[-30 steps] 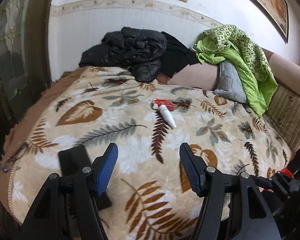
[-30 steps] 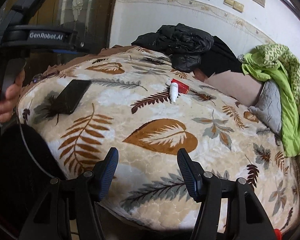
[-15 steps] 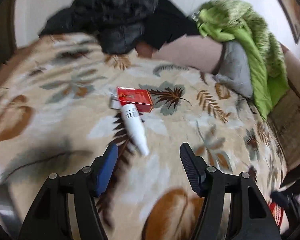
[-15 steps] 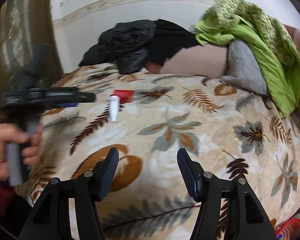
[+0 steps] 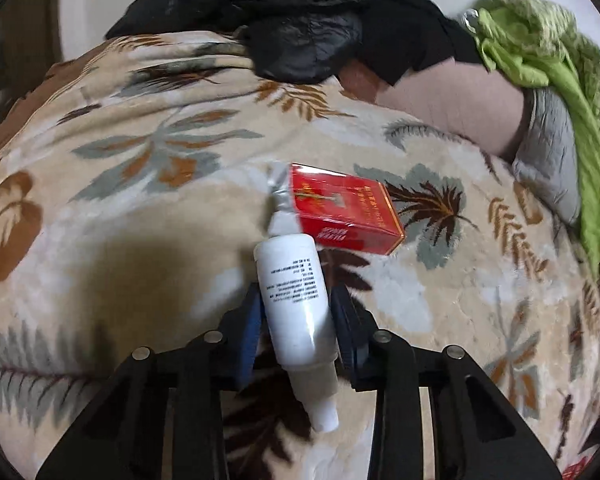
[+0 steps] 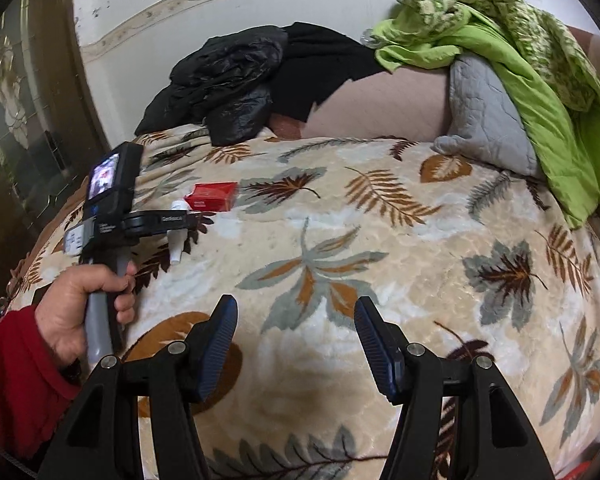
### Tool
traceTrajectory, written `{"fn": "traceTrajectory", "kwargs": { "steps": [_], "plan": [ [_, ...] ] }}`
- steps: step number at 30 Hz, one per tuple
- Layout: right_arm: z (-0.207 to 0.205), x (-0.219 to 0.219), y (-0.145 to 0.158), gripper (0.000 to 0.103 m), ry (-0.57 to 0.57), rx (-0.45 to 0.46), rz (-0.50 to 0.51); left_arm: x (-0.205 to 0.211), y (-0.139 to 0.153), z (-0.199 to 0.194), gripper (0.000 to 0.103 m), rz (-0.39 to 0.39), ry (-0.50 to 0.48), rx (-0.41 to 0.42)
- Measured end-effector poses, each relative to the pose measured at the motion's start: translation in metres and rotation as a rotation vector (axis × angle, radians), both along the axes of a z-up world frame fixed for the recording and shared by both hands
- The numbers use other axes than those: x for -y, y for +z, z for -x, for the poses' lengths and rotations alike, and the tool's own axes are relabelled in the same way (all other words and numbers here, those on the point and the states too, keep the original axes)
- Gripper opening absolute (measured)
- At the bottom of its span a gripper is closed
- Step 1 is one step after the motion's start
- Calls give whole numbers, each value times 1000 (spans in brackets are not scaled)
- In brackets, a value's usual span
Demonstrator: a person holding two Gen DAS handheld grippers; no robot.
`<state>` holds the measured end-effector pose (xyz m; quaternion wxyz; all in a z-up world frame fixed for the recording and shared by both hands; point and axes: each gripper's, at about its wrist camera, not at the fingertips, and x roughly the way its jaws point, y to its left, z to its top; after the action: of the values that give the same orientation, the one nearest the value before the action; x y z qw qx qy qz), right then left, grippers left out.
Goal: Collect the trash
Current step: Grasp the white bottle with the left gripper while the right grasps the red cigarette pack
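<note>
Only left view: fingers pinching bottle

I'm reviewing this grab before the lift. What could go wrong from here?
The left tool pinches the smooth white bottle near its nozzle end, so the bottle might slip or swing down when lifted. Its far end touches the red box, which could get dragged or flipped. The leaf-print blanket is soft, so fabric might snag in the fingers.

Left wrist camera sits low and close over the white bottle, right wrist camera farther back, both facing the leaf-print blanket.
</note>
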<state>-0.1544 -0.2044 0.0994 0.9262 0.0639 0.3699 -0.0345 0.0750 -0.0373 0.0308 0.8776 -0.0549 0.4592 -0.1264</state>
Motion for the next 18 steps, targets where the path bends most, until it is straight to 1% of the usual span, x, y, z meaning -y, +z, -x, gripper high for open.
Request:
{"fn": "traceTrajectory", "kwargs": {
  "steps": [4, 7, 9, 13, 18],
  "plan": [
    [-10, -8, 7, 64, 31, -2, -2, -36, 29, 21, 31, 47, 60, 47],
    [-12, -18, 13, 64, 51, 10, 14, -56, 43, 40, 29, 59, 88, 74],
    [-12, -26, 16, 64, 67, 16, 21, -65, 50, 51, 29, 50, 99, 88],
    [-11, -38, 16, 65, 94, 13, 26, -69, 60, 69, 29, 19, 94, 145],
    [-10, -45, 21, 65, 99, 11, 40, -67, 59, 75, 29, 4, 51, 170]
  ]
}}
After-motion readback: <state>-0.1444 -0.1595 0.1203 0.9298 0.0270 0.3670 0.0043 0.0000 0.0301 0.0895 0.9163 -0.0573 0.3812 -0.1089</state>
